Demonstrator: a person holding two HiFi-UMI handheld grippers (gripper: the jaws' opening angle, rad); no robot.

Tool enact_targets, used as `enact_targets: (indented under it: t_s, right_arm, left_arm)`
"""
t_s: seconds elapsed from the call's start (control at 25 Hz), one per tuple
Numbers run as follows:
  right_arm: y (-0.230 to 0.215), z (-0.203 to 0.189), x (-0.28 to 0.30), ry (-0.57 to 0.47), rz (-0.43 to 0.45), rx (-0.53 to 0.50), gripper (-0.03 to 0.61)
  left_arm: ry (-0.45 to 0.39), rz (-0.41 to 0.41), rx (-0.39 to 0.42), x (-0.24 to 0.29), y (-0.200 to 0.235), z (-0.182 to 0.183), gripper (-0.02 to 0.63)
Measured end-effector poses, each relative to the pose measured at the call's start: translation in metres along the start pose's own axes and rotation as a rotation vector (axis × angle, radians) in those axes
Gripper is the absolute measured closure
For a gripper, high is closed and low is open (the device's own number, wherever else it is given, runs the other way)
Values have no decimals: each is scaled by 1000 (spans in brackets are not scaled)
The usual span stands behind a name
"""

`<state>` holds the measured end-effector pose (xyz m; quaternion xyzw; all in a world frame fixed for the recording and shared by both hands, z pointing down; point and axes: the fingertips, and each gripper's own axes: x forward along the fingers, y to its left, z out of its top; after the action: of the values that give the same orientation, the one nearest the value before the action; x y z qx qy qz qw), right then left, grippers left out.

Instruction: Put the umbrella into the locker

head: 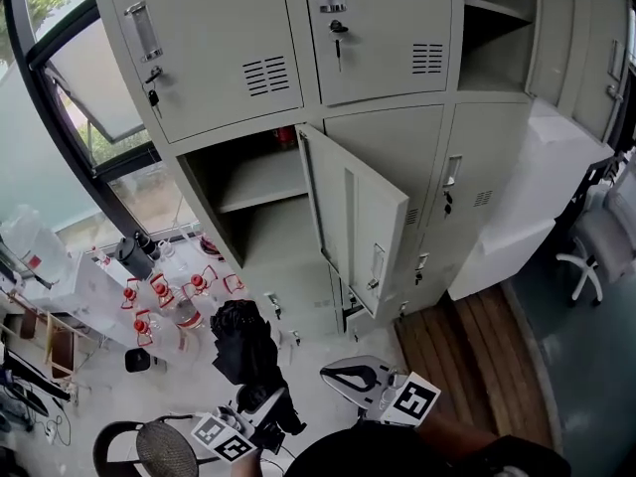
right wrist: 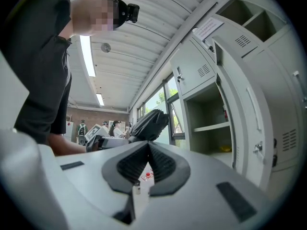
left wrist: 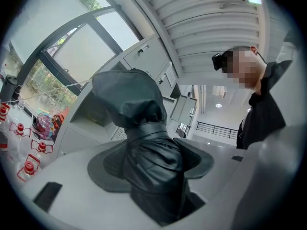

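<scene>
My left fingers (left wrist: 109,166) stand wide apart, clamped on the folded black umbrella (left wrist: 144,143), which sticks out past their tips. My right fingers (right wrist: 165,164) are pressed together with nothing between them. The open locker (head: 260,182) is ahead of both, its door (head: 353,217) swung out.

An office-like workroom, with grey steel lockers (head: 219,58) and tall windows (head: 91,82)

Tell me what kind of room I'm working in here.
Probably a workplace locker room or storage corner: a bank of grey metal lockers, one door open, large windows, and red-capped bottles beside them.
</scene>
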<state>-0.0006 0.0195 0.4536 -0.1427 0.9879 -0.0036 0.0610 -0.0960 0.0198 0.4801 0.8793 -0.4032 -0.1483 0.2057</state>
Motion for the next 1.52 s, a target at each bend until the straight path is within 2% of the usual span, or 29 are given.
enact_targets:
  t_s: [0.16, 0.44, 0.68, 1.0, 1.2, 1.52]
  right_arm:
    - [-34, 13, 9, -10, -3, -13, 568]
    - [-75, 27, 24, -23, -10, -97, 568]
    - [-103, 25, 36, -37, -1, -67, 568]
    - [-126, 30, 75, -27, -66, -103, 568]
    - [-136, 39, 106, -39, -130, -114, 568]
    - [-160, 41, 147, 7, -239, -172, 568]
  left_arm:
    - [28, 44, 4, 25, 15, 22, 333]
    - [67, 107, 22, 71, 43, 52, 333]
    - [101, 133, 39, 107, 69, 73, 333]
    - [98, 76, 46, 139, 94, 113, 333]
    - [166, 30, 65, 156, 112, 130, 333]
    - [203, -14, 110, 173, 145, 166, 333]
